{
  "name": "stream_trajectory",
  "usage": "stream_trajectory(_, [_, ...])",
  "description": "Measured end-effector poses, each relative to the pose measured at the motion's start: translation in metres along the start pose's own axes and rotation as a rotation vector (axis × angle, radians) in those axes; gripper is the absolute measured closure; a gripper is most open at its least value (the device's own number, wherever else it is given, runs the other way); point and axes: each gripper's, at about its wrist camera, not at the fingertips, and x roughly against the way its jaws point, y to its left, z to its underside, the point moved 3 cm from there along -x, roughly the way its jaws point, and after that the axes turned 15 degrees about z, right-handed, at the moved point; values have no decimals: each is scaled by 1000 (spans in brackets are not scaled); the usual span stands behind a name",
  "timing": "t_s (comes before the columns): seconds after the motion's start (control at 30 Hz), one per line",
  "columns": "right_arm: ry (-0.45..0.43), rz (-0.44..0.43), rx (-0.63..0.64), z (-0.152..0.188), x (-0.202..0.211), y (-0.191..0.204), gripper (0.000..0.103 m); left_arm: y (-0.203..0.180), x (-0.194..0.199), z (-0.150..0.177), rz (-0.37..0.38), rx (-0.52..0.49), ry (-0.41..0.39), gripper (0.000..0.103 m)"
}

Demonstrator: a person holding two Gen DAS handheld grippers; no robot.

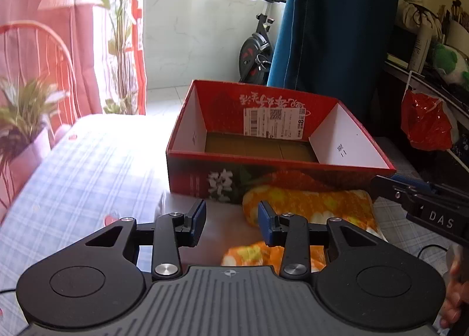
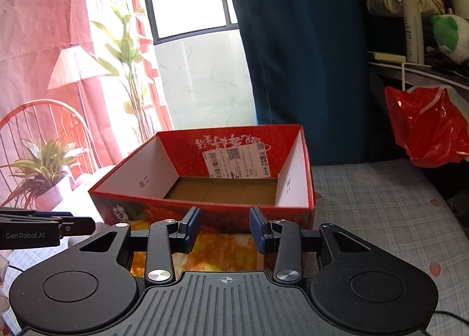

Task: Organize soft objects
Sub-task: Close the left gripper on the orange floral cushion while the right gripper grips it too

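Observation:
An orange and yellow patterned soft cloth (image 1: 310,204) lies folded on the bed, right against the front of an open red cardboard box (image 1: 278,160). Only bare brown cardboard shows at the bottom of the box. My left gripper (image 1: 231,210) hovers open above the cloth's left end, with nothing between its blue pads. My right gripper (image 2: 225,215) is open too, over the cloth (image 2: 222,248) just short of the box (image 2: 152,166), pads bare. Each gripper shows at the edge of the other's view: the right gripper (image 1: 422,201) and the left gripper (image 2: 58,224).
The bed has a pale blue plaid sheet (image 1: 88,166). A red plastic bag (image 2: 425,130) hangs from a cluttered shelf on the right, where a green plush (image 2: 445,31) sits. A potted plant (image 1: 23,119), a lamp and pink curtains stand left; an exercise bike (image 1: 258,42) is beyond.

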Motion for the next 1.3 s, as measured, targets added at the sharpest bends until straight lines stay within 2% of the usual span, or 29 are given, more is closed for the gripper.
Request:
stream_trajectory(0.1, [3, -8, 21, 21, 13, 4, 69, 2, 6, 18, 16, 52, 3, 62])
stream_trajectory(0.27, [-7, -5, 108, 54, 26, 12, 69, 1, 9, 31, 9, 33, -2, 62])
stream_trajectory(0.4, [54, -20, 86, 74, 21, 12, 69, 3, 7, 42, 15, 70, -16, 62])
stream_trajectory(0.53, [65, -11, 113, 85, 14, 16, 69, 9, 0, 55, 36, 125, -19, 62])
stream_trajectory(0.73, [64, -17, 107, 88, 10, 15, 69, 12, -4, 61, 84, 166, -10, 62])
stream_trajectory(1.0, [62, -16, 108, 89, 10, 15, 69, 9, -6, 66, 62, 127, -7, 61])
stream_trajectory(1.07, [62, -18, 104, 89, 11, 14, 69, 8, -6, 66, 17, 101, 3, 64])
stream_trajectory(1.1, [60, -22, 99, 88, 12, 13, 69, 9, -6, 66, 19, 103, 5, 72])
stream_trajectory(1.13, [54, -26, 89, 88, 13, 11, 69, 10, -6, 66, 28, 111, 4, 76])
stream_trajectory(1.3, [21, 10, 41, 84, 17, 0, 69, 10, -7, 69, 18, 104, 8, 76])
